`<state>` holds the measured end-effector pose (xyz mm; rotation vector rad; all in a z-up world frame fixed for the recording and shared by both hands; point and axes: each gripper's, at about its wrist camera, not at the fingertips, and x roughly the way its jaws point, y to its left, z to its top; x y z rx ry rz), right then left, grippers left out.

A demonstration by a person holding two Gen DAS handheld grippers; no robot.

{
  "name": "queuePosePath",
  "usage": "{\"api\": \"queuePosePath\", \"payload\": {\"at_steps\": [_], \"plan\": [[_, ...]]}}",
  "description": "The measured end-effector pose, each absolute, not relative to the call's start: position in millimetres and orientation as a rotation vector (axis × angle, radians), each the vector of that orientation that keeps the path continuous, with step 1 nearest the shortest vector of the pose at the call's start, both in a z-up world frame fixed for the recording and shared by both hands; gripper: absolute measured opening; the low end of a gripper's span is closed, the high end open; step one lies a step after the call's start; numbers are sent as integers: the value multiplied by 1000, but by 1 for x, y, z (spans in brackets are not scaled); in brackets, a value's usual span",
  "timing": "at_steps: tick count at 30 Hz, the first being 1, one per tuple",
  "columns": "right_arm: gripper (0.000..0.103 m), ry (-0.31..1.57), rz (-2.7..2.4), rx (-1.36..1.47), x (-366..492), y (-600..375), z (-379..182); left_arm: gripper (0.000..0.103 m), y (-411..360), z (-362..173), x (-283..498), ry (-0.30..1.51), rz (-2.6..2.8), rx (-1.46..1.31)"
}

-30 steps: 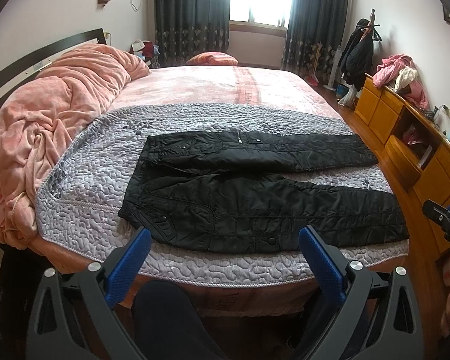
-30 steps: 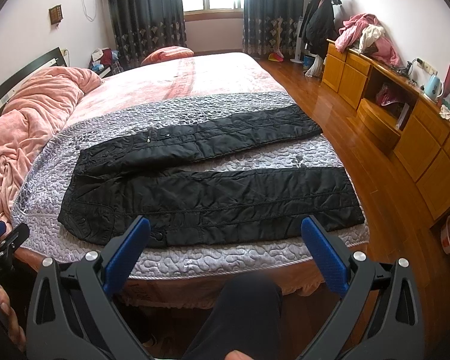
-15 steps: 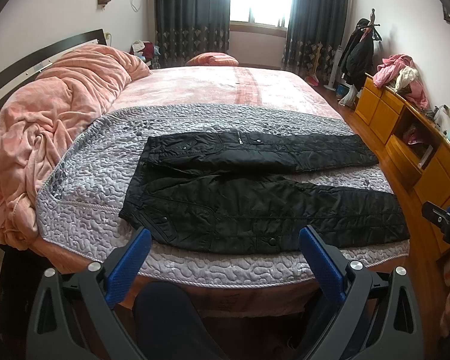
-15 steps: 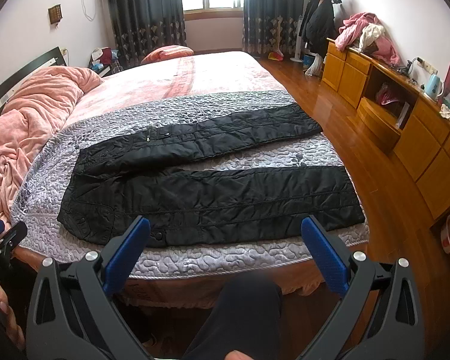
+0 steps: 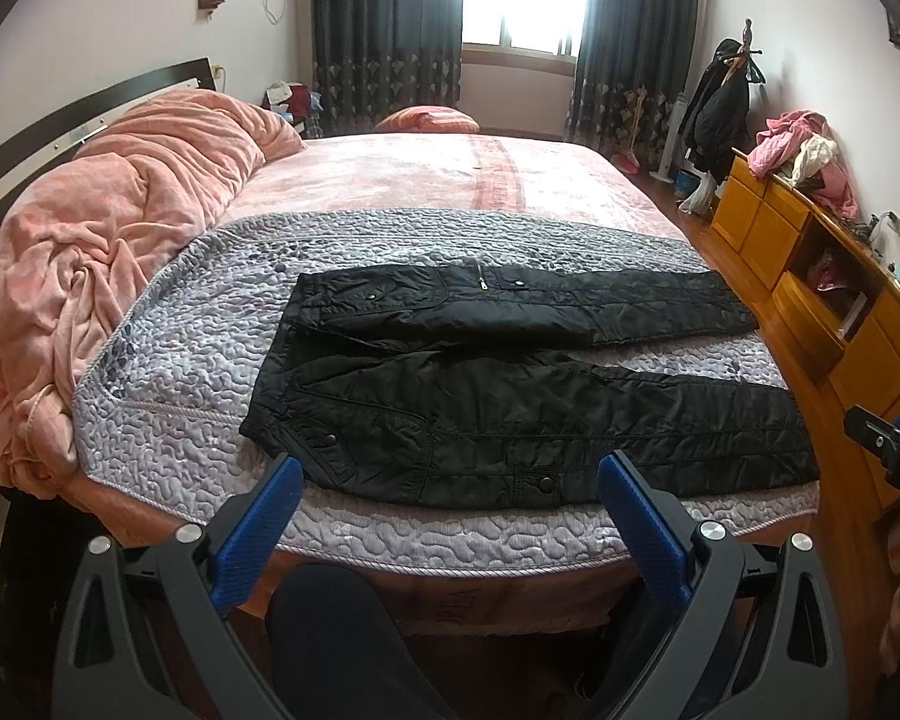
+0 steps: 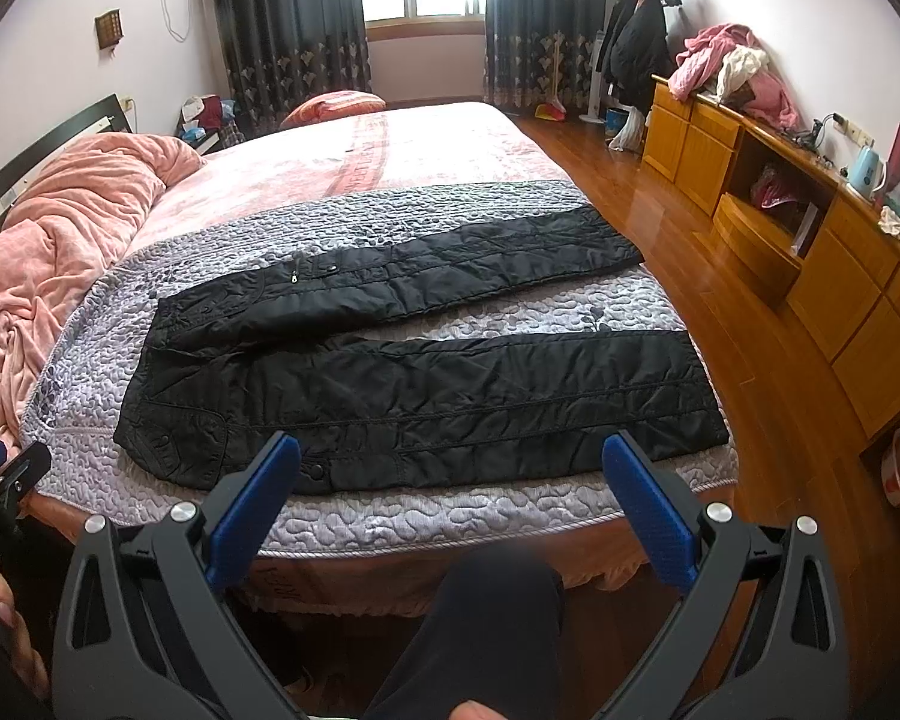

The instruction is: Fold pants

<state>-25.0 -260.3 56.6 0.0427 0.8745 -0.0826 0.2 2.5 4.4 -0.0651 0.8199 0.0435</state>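
The bed (image 5: 510, 180) carries a pink sheet; a grey quilted cover (image 5: 210, 360) spreads across its near end, reaching the edge; black pants (image 5: 510, 420) lie flat on the cover, legs apart, waist leftward; a rumpled pink blanket (image 5: 108, 240) heaps along the headboard side.

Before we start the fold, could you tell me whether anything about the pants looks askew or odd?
The pants lie flat on the grey quilt, waist to the left, but the legs splay apart, showing quilt between them. The far leg angles away, and the near leg's cuff reaches the bed's right edge. Nothing looks damaged. Both tools are open, clear of the cloth.
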Motion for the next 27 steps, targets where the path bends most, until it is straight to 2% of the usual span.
{"api": "queuePosePath", "payload": {"at_steps": [27], "plan": [[101, 894, -84, 39, -24, -265, 47, 99, 11, -5, 4, 838, 45, -75]]}}
